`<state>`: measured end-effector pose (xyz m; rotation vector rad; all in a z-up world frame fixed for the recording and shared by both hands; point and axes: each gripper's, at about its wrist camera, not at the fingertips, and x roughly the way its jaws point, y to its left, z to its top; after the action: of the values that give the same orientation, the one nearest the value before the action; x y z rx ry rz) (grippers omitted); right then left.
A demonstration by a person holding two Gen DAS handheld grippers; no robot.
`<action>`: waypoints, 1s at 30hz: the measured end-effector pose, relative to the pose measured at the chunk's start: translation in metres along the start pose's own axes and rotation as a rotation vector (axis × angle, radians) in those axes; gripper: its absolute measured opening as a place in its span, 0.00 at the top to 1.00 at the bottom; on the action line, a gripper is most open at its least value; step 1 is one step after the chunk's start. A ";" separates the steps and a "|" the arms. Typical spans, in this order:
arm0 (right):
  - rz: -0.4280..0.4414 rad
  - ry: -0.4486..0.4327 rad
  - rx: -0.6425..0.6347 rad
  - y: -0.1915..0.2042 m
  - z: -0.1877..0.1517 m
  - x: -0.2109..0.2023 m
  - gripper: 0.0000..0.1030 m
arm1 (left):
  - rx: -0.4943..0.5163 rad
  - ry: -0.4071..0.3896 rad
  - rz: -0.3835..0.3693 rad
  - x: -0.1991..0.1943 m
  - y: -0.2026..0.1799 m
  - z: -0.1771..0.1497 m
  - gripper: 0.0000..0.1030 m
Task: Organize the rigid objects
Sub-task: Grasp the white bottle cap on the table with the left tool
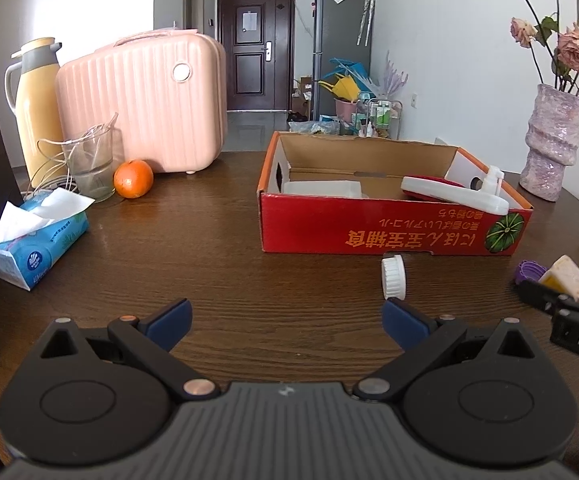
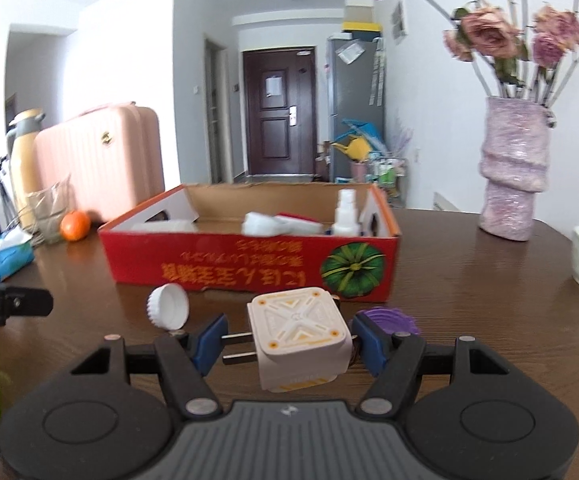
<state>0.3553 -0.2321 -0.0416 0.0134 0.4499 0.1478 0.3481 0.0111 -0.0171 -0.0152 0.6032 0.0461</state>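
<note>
Right tongs [image 2: 287, 344] clamped on a cream plug adapter [image 2: 299, 336], above the worktop [image 1: 209, 240] before the red carton [image 2: 249, 268]. Left tongs [image 1: 287, 318] apart, empty; white cap [image 1: 393, 278] just beyond.

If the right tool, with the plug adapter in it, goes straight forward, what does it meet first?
Probably the red cardboard box: its front wall stands directly ahead of the right tool. The white cap lies slightly left of that line.

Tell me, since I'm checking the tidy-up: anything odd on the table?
The white cap lies tipped on its side in front of the red box, and the right gripper holds the plug adapter sideways, prongs against one pad.
</note>
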 end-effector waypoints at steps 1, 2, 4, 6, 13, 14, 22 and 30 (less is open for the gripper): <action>-0.006 -0.006 0.010 -0.003 0.001 -0.002 0.34 | 0.006 -0.002 0.001 0.000 -0.002 0.001 0.00; -0.011 -0.011 0.018 -0.006 0.002 -0.003 0.34 | 0.012 -0.003 0.001 -0.001 -0.004 0.001 0.00; -0.024 -0.018 0.029 -0.010 0.003 -0.005 0.34 | 0.021 -0.001 0.003 0.000 -0.008 0.002 0.00; -0.029 -0.022 0.039 -0.013 0.004 -0.004 0.34 | 0.025 0.004 0.003 0.001 -0.012 0.004 0.00; -0.047 -0.042 0.064 -0.022 0.007 -0.009 0.34 | 0.036 0.029 -0.004 0.014 -0.033 0.015 0.00; -0.049 -0.044 0.068 -0.023 0.007 -0.010 0.34 | 0.041 0.030 -0.002 0.016 -0.037 0.017 0.00; -0.054 -0.060 0.088 -0.031 0.011 -0.012 0.34 | 0.065 0.043 0.010 0.038 -0.066 0.029 0.00; -0.071 -0.066 0.092 -0.041 0.012 -0.011 0.34 | 0.051 0.093 0.032 0.069 -0.084 0.031 0.01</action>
<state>0.3565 -0.2741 -0.0280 0.0922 0.3909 0.0568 0.4264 -0.0690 -0.0309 0.0418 0.6980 0.0613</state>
